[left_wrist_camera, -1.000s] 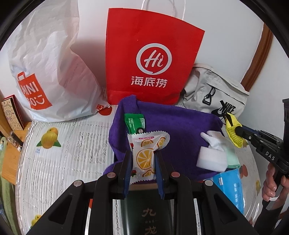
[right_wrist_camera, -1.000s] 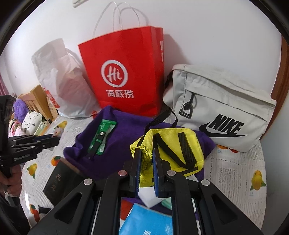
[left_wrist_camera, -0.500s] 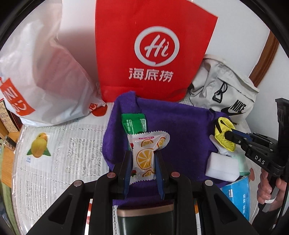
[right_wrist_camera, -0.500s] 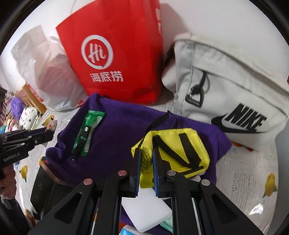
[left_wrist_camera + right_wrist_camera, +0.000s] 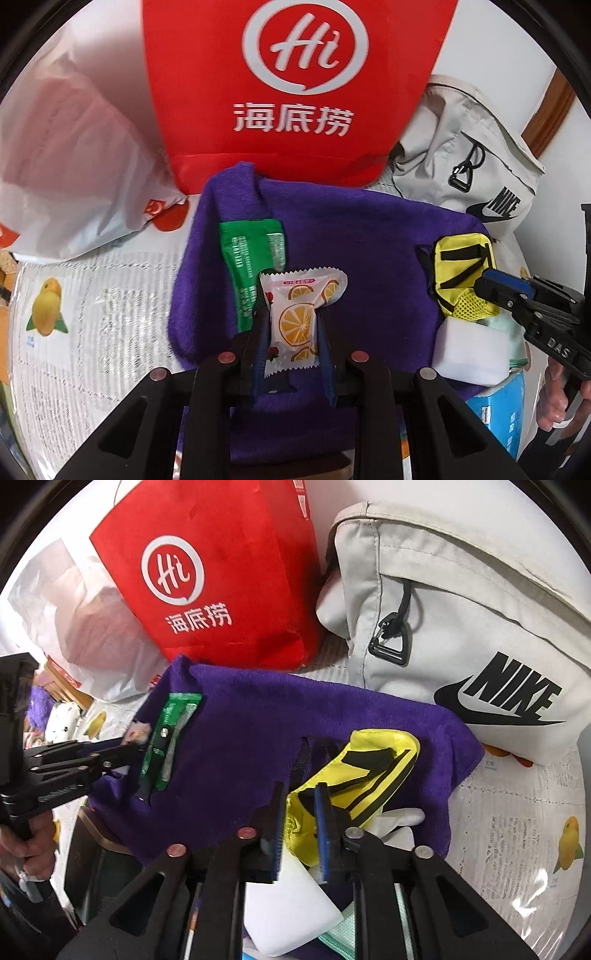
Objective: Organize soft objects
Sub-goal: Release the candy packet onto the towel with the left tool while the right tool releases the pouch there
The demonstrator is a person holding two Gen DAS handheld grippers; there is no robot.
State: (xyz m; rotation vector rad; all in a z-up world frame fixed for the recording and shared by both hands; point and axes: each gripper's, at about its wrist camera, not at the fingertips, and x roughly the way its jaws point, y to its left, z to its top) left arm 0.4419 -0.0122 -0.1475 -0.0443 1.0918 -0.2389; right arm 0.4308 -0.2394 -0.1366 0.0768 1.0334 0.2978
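The orange-slice snack packet [image 5: 301, 314] sits upright between the pads of the left claw [image 5: 291, 332], which is clamped on its lower half, just above the purple towel [image 5: 354, 251]. The packet's crimped top edge overlaps the lower right corner of a green packet [image 5: 251, 258] lying flat on the towel near its left edge.

The right claw [image 5: 300, 823] straddles the mesh end of the yellow pouch [image 5: 365, 771]; its jaws are opening, and the pads stand slightly off the fabric on either side. The pouch lies on the towel's right portion, near the towel's right edge, with its black strap [image 5: 303, 760] trailing toward the towel's middle.

The towel's middle, between the green packet and the pouch, is bare purple cloth. Its far edge runs up against the red paper bag [image 5: 295, 92], and its far right corner lies just in front of the grey Nike bag [image 5: 461, 627]. A white plastic bag [image 5: 66, 158] slumps on the bench [image 5: 103, 295] left of the red bag. A white block [image 5: 469, 350] sits at the towel's near right, just below the pouch, with a blue pack [image 5: 498, 410] beside it.
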